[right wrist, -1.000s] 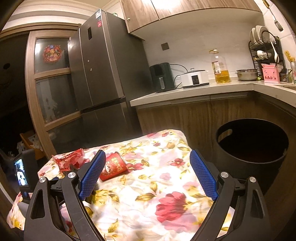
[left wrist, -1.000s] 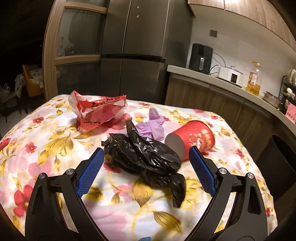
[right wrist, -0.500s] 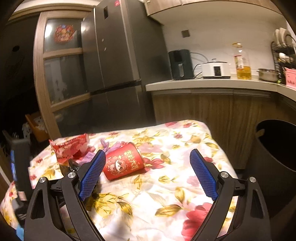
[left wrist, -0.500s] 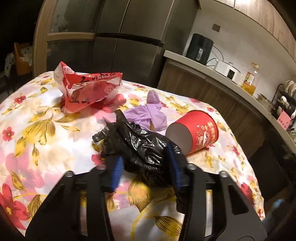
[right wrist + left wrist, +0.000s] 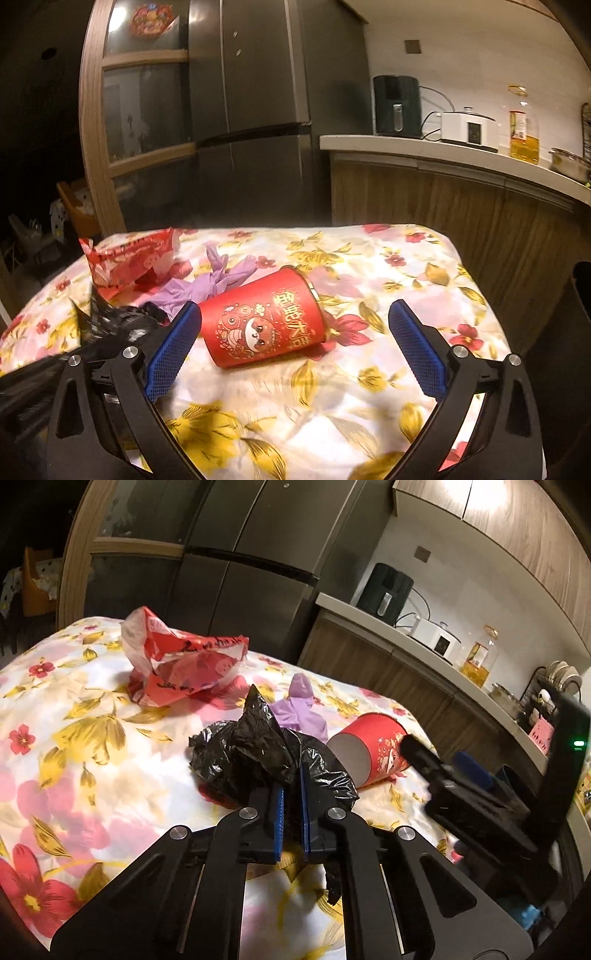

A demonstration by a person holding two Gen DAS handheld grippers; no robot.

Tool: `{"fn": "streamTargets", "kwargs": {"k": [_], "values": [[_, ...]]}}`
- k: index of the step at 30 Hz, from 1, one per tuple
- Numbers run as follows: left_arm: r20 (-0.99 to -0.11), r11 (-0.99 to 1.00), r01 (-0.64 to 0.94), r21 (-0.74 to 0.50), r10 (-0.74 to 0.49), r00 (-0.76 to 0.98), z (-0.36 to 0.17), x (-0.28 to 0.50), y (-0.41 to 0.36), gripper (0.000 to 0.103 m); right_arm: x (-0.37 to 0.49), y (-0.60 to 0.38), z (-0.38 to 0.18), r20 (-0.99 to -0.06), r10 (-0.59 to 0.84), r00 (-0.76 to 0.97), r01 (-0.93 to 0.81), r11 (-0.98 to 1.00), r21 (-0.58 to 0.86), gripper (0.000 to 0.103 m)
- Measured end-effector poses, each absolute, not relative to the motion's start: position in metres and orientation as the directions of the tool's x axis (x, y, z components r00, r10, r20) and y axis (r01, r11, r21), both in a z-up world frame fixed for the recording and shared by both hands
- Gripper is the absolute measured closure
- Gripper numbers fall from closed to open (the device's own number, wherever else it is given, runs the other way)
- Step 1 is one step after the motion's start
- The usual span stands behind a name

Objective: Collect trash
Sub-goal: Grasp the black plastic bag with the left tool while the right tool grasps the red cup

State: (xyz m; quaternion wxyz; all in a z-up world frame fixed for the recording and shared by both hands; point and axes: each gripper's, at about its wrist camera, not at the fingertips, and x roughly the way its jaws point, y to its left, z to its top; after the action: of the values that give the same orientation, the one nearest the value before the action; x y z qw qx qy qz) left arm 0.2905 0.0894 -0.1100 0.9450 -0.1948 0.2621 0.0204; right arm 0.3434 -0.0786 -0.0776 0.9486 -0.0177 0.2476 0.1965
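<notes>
My left gripper (image 5: pixel 290 812) is shut on a crumpled black plastic bag (image 5: pixel 255 757) on the floral tablecloth (image 5: pixel 74 746). A red paper cup (image 5: pixel 373 753) lies on its side just right of the bag, a purple glove (image 5: pixel 301 709) behind it, and a red-and-white wrapper (image 5: pixel 177 668) farther back left. My right gripper (image 5: pixel 295 343) is open, its blue pads either side of the red cup (image 5: pixel 264 321), just short of it. In the right wrist view the glove (image 5: pixel 210 280), wrapper (image 5: pixel 129 258) and bag (image 5: pixel 114 325) lie to the left.
A dark bin (image 5: pixel 581 295) stands off the table's right edge. A fridge (image 5: pixel 258 110) and a wooden counter (image 5: pixel 461 155) with appliances are behind. The right gripper's body (image 5: pixel 480 805) shows at the right of the left wrist view.
My left gripper closed on the black bag. My right gripper swung left and down to the red cup, away from the bin.
</notes>
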Motion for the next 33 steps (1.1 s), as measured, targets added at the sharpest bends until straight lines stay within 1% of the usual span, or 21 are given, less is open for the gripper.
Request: {"fn": "streamTargets", "kwargs": {"k": [7, 18, 27, 31, 33], "values": [[-0.489, 0.921, -0.133, -0.366, -0.069, 0.869, -0.107, 0.285, 0.096, 0.097, 0.362, -0.070, -0.087, -0.537, 0.384, 0.751, -0.407, 0.910, 0.083, 0.006], [-0.493, 0.923, -0.126, -0.365, -0.077, 0.866, -0.107, 0.286, 0.096, 0.097, 0.363, -0.064, -0.091, -0.553, 0.423, 0.718, -0.456, 0.886, 0.086, 0.006], [-0.491, 0.923, -0.121, -0.365, -0.080, 0.867, -0.108, 0.287, 0.097, 0.097, 0.367, -0.056, -0.096, -0.583, 0.400, 0.707, -0.455, 0.889, 0.058, 0.006], [-0.490, 0.925, -0.116, -0.362, -0.083, 0.868, -0.108, 0.286, 0.095, 0.097, 0.367, -0.056, -0.096, -0.585, 0.400, 0.705, -0.456, 0.888, 0.057, 0.016], [-0.489, 0.926, -0.112, -0.359, -0.085, 0.868, -0.108, 0.286, 0.095, 0.097, 0.367, -0.057, -0.096, -0.585, 0.407, 0.702, -0.461, 0.885, 0.062, 0.016]]}}
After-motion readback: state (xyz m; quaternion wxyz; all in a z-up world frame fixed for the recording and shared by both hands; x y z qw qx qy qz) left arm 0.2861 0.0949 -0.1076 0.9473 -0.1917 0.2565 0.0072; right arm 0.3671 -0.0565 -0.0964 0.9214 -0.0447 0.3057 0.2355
